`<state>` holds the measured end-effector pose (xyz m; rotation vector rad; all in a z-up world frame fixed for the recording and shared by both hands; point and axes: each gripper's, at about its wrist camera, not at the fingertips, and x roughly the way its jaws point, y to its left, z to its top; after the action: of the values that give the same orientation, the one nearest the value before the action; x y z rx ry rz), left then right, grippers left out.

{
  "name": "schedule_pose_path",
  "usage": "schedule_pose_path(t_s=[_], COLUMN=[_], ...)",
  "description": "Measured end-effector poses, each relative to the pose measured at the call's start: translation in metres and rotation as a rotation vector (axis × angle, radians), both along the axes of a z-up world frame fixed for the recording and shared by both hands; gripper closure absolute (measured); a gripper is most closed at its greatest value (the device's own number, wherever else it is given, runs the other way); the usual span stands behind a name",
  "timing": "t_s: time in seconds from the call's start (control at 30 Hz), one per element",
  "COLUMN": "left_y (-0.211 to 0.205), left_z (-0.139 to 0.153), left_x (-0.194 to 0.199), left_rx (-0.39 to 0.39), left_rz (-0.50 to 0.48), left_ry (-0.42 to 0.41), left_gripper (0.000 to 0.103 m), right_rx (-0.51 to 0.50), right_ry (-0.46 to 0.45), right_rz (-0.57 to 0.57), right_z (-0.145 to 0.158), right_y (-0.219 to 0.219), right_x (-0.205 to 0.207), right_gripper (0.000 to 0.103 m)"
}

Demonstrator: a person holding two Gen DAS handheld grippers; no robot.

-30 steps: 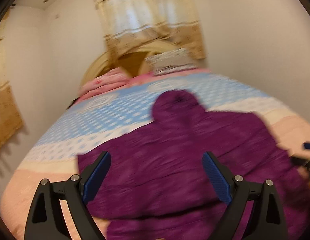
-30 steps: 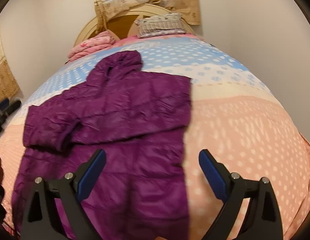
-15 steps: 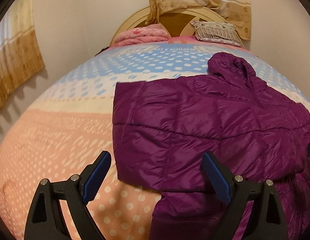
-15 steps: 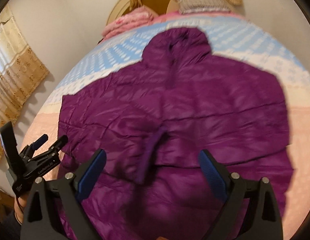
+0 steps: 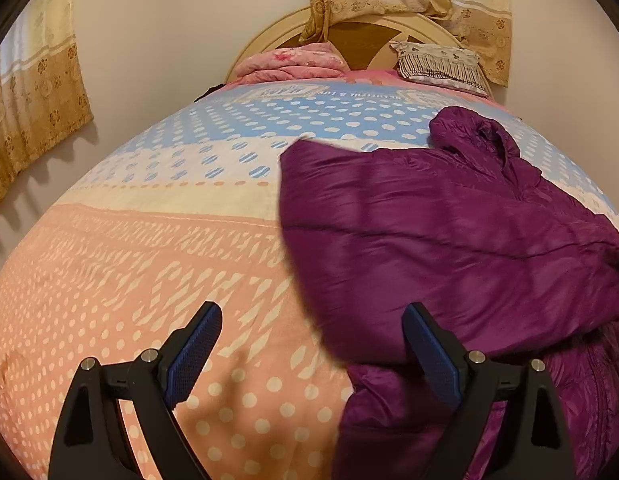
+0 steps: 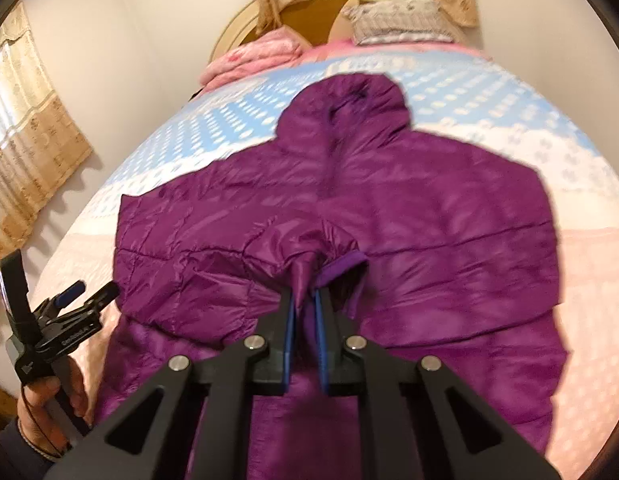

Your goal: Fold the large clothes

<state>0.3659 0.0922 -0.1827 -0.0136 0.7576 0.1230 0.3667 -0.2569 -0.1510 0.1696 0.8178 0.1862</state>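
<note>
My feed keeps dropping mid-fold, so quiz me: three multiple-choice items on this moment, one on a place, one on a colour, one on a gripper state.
1. Where does the jacket lie?
A. on the bed
B. on the floor
C. on a chair

2. What colour is the jacket?
A. blue
B. purple
C. pink

3. How does the right gripper stand?
A. wide open above the bed
B. shut on nothing
C. shut on the cuff

Key:
1 A: it is spread across the dotted bedspread, hood toward the headboard.
2 B: the whole quilted shell is purple in both views.
3 C: the blue pads pinch the cuff over the jacket's middle, while the left gripper is open with nothing in it, over the bedspread at the jacket's edge.
</note>
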Motion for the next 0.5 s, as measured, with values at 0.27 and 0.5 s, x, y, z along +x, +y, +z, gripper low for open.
schedule_pose_path(t_s=[0.27, 0.5], left_y=[-0.004, -0.013], left_z=[0.009, 0.013], left_x=[0.001, 0.009], left_rx=[0.003, -0.005], left_rz=[-0.012, -0.033], left_ry=[-0.014, -0.008], left_gripper=[0.011, 0.011], right_rx=[-0.01, -0.072], right_ry=[0.009, 0.041], right_rz=[-0.112, -0.182], right_z=[-0.005, -0.025], right_y=[-0.049, -0.072], right_x=[-0.009, -0.019], right_gripper=[0.091, 0.091])
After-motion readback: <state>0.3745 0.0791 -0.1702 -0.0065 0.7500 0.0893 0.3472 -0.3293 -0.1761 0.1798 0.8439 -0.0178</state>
